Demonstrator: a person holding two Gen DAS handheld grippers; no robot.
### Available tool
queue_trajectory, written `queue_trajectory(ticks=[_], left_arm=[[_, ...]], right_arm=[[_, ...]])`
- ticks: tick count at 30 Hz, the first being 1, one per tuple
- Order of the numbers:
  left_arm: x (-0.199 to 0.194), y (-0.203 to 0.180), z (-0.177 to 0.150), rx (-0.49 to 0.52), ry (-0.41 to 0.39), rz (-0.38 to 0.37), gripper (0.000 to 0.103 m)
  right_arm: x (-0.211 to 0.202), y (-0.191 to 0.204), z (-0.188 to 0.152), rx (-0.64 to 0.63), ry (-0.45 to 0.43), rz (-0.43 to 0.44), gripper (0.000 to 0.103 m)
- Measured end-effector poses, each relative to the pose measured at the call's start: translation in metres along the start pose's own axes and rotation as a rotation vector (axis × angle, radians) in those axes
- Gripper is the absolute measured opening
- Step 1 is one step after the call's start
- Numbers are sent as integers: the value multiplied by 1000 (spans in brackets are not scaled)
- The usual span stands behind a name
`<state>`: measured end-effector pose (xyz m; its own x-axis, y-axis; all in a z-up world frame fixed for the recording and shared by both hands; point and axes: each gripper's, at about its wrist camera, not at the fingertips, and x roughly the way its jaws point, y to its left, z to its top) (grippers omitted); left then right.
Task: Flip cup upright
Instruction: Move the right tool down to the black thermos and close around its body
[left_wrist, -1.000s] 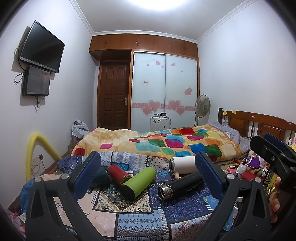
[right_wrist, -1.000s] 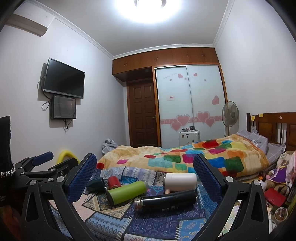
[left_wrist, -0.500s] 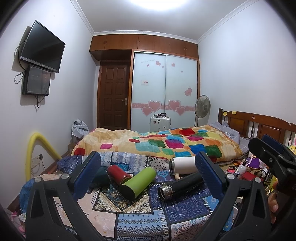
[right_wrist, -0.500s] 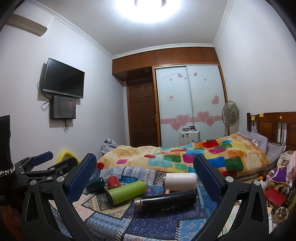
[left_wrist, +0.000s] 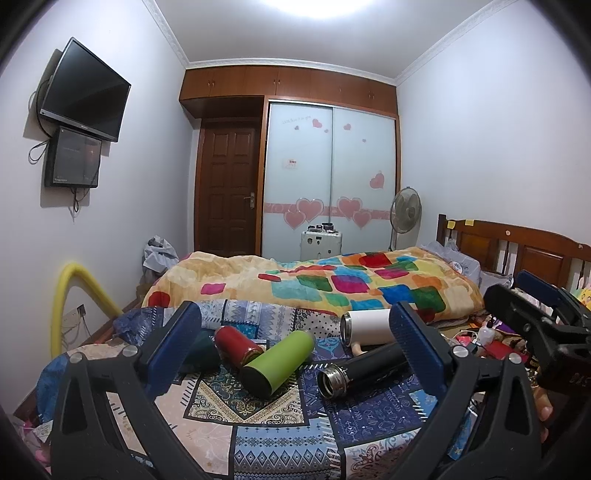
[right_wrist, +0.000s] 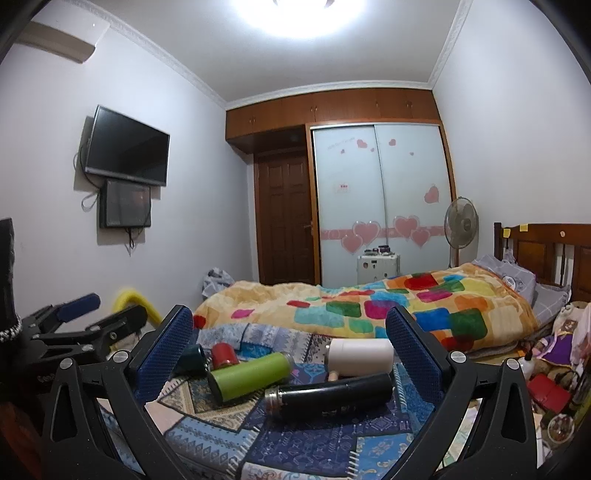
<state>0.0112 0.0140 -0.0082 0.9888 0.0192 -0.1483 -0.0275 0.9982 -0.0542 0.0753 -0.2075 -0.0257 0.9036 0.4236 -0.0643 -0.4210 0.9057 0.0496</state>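
A dark green cup (left_wrist: 201, 356) lies largely hidden behind the left hand-held gripper (left_wrist: 295, 350)'s near finger; in the right wrist view only its rim end shows (right_wrist: 194, 360). Five cups lie on their sides on the patterned blanket (left_wrist: 258, 435): the dark green one, a red cup (left_wrist: 236, 345), a lime-green bottle (left_wrist: 279, 363), a black flask (left_wrist: 364, 373) and a white mug (left_wrist: 365, 326). All sit clustered between the spread fingers. Both the left hand-held gripper and the right hand-held gripper (right_wrist: 290, 352) are wide open, holding nothing, short of the cups. Bare blanket lies in front of the cluster; the quilted bed (left_wrist: 332, 284) rises just behind.
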Motion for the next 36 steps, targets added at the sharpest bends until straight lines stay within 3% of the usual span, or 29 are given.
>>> queue_trajectory(ticks=[8,16,25,30,36], left_arm=[[37,1,-20,3,63,-26,103],[88,-2,-54,-7,183,-72,103],[124,-9,-87,-7,286,-112,103],[136,-7,-101,-20,324,-108,103],[144,-4,-111,-49,345,-100,103]], right_arm=[[43,-20,-18,-175,131,24,103],[126,-65,-56,-322,447,140,103],[197,-74,-94,-498,738,271,103],[214,-67,-105,-602,824,343,103],[224,-60,-113,-678,889,360,103]])
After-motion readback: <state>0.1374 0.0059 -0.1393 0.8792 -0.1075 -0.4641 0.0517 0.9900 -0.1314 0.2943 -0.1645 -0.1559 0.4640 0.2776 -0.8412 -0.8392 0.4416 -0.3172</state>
